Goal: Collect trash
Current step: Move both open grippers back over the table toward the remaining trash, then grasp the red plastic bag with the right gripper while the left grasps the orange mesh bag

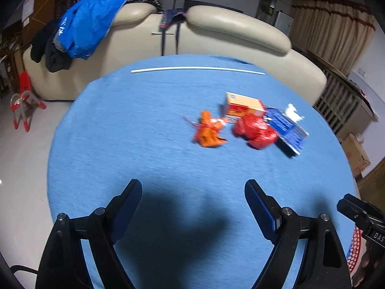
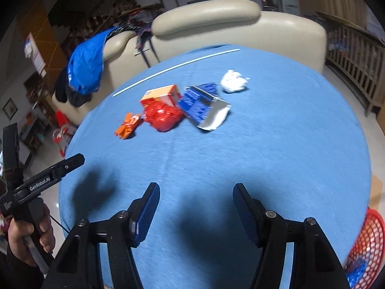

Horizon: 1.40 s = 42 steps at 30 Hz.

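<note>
Trash lies in a cluster on the round blue table (image 1: pixel 144 125): an orange wrapper (image 1: pixel 208 130) (image 2: pixel 127 125), a crumpled red bag (image 1: pixel 255 130) (image 2: pixel 163 116), an orange-and-white box (image 1: pixel 244 103) (image 2: pixel 161 94), a blue foil packet (image 1: pixel 287 127) (image 2: pixel 202 104) and a white tissue wad (image 2: pixel 234 81). My left gripper (image 1: pixel 192 187) is open and empty, well short of the cluster. My right gripper (image 2: pixel 195 191) is open and empty over the near table. A red mesh basket (image 2: pixel 368 245) sits at the table's near right edge, with something blue in it.
A thin white rod (image 1: pixel 197 69) lies along the table's far edge. A cream sofa (image 1: pixel 240 29) with a blue jacket (image 1: pixel 89 26) stands behind. A red-and-white object (image 1: pixel 22 101) is on the floor at left. A cardboard box (image 1: pixel 357 154) is at right.
</note>
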### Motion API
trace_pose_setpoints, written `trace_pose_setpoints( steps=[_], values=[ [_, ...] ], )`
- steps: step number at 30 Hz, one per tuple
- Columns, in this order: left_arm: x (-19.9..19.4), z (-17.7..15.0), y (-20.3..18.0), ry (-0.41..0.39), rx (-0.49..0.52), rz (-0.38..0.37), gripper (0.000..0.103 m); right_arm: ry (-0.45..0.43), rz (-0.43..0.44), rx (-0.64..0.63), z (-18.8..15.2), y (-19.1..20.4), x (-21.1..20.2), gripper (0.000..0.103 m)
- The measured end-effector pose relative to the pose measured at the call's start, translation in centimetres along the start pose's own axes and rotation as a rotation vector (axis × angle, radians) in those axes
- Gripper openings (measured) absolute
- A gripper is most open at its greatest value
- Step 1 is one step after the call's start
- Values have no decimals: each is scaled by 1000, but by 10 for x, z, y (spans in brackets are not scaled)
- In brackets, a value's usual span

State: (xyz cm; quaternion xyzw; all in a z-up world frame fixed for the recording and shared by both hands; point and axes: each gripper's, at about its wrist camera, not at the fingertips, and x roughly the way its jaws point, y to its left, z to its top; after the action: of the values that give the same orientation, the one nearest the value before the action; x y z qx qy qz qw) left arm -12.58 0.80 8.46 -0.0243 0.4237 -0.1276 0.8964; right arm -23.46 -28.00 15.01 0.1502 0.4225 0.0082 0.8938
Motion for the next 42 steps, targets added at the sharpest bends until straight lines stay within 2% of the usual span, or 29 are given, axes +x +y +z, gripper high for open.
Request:
trace_pose_setpoints(
  steps=[7, 15, 24, 31, 33, 35, 39, 42],
  values=[
    [9, 8, 24, -1, -41, 20, 88, 34, 0, -39, 14, 15, 22, 67],
    [25, 16, 23, 21, -21, 35, 88, 61, 12, -114, 39, 34, 62, 67],
    [34, 19, 32, 34, -48, 49, 88, 53, 48, -262, 94, 71, 109, 67],
    [40, 21, 38, 43, -59, 51, 88, 95, -11, -380, 121, 94, 152, 67],
    [42, 21, 39, 48, -61, 50, 88, 121, -24, -395, 123, 95, 164, 65],
    [44, 20, 38, 54, -54, 50, 88, 148, -47, -399, 122, 94, 176, 54],
    [48, 23, 35, 60, -45, 42, 88, 181, -50, -400, 119, 91, 189, 49],
    [51, 31, 28, 54, -32, 31, 88, 184, -20, -370, 120, 88, 185, 47]
  ],
)
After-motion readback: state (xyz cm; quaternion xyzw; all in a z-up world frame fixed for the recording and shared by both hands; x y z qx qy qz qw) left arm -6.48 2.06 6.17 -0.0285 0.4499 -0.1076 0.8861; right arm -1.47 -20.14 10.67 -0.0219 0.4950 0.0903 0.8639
